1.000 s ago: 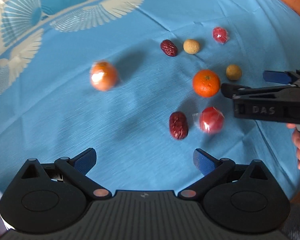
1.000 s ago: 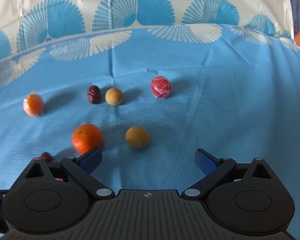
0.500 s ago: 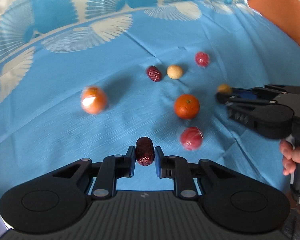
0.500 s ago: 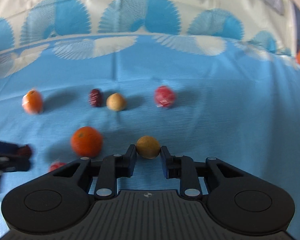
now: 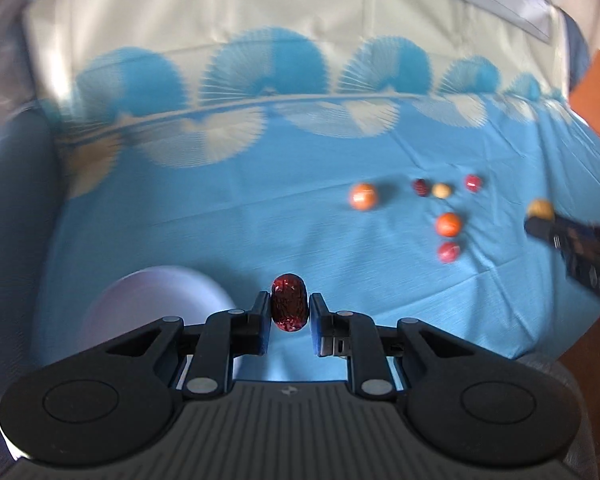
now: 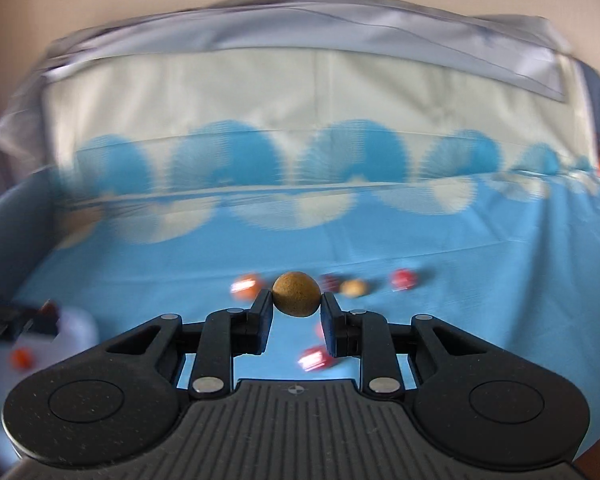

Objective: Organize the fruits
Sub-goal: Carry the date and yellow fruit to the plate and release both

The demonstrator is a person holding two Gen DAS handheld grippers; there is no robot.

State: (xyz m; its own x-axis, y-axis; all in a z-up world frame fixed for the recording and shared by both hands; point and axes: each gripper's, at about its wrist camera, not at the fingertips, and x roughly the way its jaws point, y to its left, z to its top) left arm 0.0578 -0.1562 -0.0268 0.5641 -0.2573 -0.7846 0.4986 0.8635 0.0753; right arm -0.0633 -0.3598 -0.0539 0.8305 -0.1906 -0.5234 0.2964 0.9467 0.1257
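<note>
Holding a date [image 5: 288,307] clenched across its middle in our left gripper [image 5: 289,312] above the near cloth [image 5: 220,216] and a longan [image 6: 296,293] in our right gripper [image 6: 296,308], we judge both light, the date wrinkled and soft, the longan's shell brittle.

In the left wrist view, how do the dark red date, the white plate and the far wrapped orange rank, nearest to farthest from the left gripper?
1. Dark red date: between the left gripper fingers.
2. White plate: just beyond, on the left.
3. Wrapped orange: far out, right of centre.
</note>
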